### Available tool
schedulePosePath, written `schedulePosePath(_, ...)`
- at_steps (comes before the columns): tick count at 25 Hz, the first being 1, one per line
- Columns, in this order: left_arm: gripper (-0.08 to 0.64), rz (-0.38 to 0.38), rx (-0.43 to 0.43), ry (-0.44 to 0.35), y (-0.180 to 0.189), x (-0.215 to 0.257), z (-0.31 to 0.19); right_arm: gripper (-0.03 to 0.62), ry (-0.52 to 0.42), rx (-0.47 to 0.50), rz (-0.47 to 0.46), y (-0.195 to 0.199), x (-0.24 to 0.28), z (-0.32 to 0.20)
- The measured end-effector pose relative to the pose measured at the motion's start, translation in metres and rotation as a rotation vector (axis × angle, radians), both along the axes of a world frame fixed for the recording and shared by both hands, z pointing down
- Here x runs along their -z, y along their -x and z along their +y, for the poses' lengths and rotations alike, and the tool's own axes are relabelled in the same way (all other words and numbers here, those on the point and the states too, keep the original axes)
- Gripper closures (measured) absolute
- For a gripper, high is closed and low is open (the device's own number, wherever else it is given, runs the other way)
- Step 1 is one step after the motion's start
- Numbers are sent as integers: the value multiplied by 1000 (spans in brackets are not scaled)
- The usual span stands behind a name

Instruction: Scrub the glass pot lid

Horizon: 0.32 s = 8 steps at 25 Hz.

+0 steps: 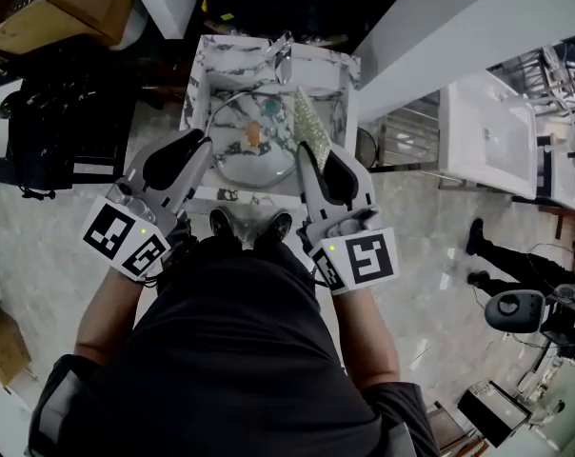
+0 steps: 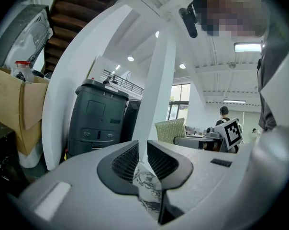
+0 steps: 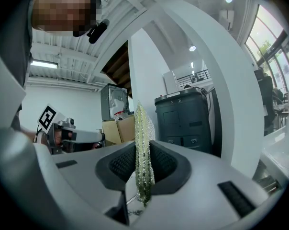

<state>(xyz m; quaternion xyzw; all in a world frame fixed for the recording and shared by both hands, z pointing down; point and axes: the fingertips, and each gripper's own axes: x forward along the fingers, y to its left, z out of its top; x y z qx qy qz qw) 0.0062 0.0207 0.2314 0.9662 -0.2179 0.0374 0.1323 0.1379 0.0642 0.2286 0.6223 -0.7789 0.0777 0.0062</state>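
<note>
Lid (image 1: pixel 259 163) lies in marbled basin (image 1: pixel 194 84), orange knob (image 1: pixel 254 134) up. Left gripper (image 1: pixel 208 142), at basin's near-left side, has jaws drawn to a slit on lid's rim. Right gripper (image 1: pixel 300 147), at basin's near-right side, pinches a green scrub pad (image 1: pixel 309 122) standing upright over basin.

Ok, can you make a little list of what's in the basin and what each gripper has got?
place: white square marble-patterned basin
inside it: round glass pot lid with a tan knob
right gripper: shut on a glittery pale-green scrubbing pad, held upright
left gripper: jaws close together, a marble-patterned piece between them; can't tell if it's pinched
pad and lid: the pad is by the lid's right edge in the head view; touching unclear
</note>
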Motion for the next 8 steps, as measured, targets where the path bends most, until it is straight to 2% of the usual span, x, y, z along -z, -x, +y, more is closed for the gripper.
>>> schedulePosePath(8, 502, 28, 9, -37, 6, 1, -30, 528, -15, -30, 19, -3, -8, -4)
